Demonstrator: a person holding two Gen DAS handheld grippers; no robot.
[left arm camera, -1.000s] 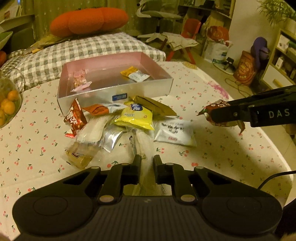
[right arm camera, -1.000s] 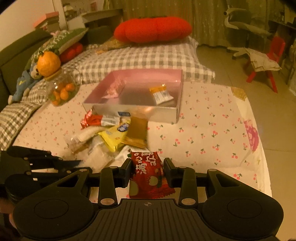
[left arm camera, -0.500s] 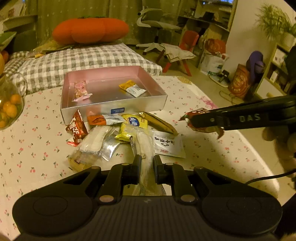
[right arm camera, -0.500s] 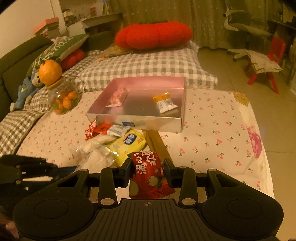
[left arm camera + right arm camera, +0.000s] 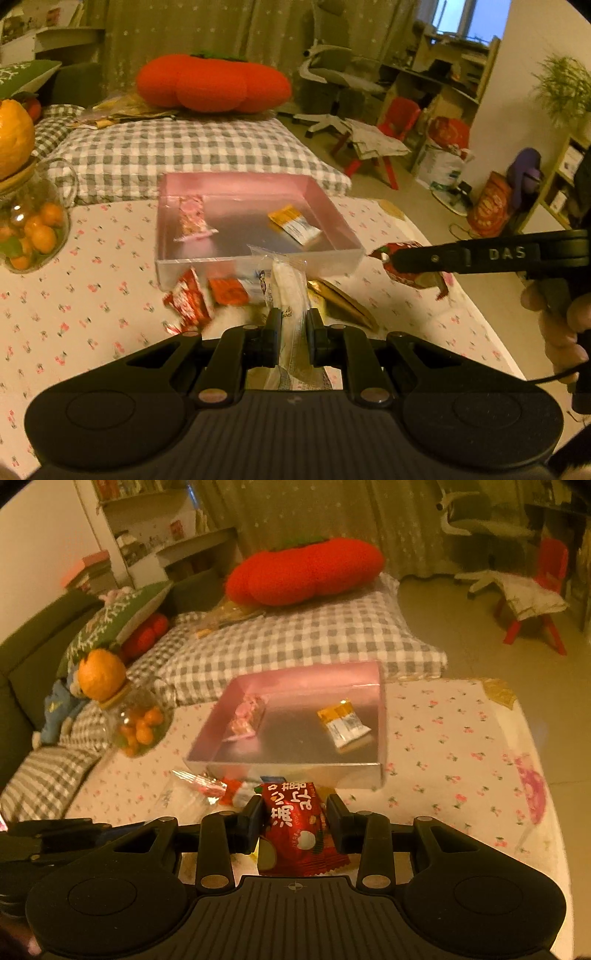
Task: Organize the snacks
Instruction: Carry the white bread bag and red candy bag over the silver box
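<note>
Left gripper (image 5: 290, 325) clamps a clear-wrapped white snack (image 5: 286, 284), right gripper (image 5: 291, 816) a red packet (image 5: 295, 823) — clear the pink box's (image 5: 288, 771) near wall before releasing.

Left hand-held gripper (image 5: 291, 325): matte black, ribbed body, two round side pads, silver pivot screws on the finger arms. Right hand-held gripper (image 5: 294, 816): same build; white "DAS" lettering along its side, thin black cable trailing below.
</note>
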